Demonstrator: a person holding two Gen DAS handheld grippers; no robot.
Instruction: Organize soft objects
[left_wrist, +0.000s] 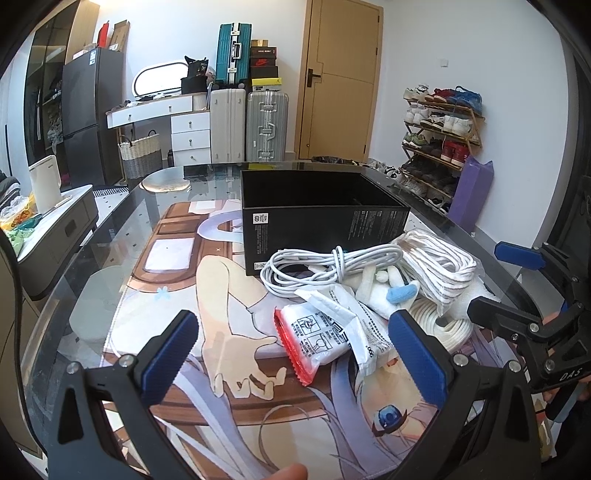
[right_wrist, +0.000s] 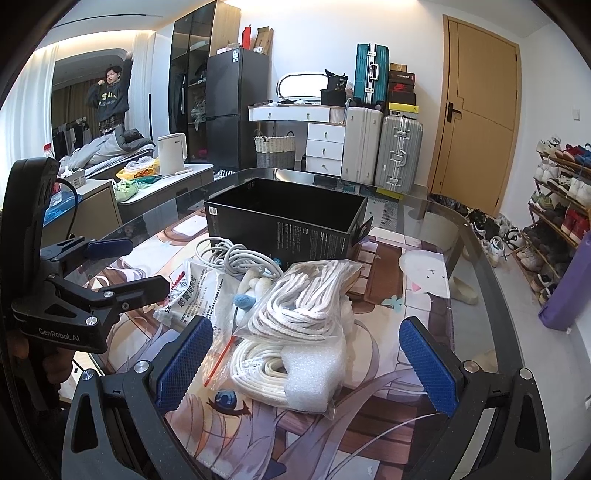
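A pile of soft objects lies on the printed mat in front of an open black box (left_wrist: 321, 218) (right_wrist: 284, 221). It holds a coiled white cable (left_wrist: 325, 266) (right_wrist: 236, 258), a white packet with a red edge (left_wrist: 314, 343), a printed white pouch (right_wrist: 195, 291), a small plush with a blue part (left_wrist: 400, 293) (right_wrist: 245, 301), bagged white rope (left_wrist: 439, 266) (right_wrist: 306, 299) and a white rope coil with foam (right_wrist: 280, 369). My left gripper (left_wrist: 295, 362) is open just before the red-edged packet. My right gripper (right_wrist: 306, 365) is open around the rope coil, empty.
The glass table (left_wrist: 110, 236) (right_wrist: 469, 258) carries the mat (left_wrist: 184, 258). The right gripper shows at the right edge of the left wrist view (left_wrist: 524, 295); the left gripper shows at the left of the right wrist view (right_wrist: 114, 273). Suitcases, drawers and a shoe rack (left_wrist: 439, 140) stand behind.
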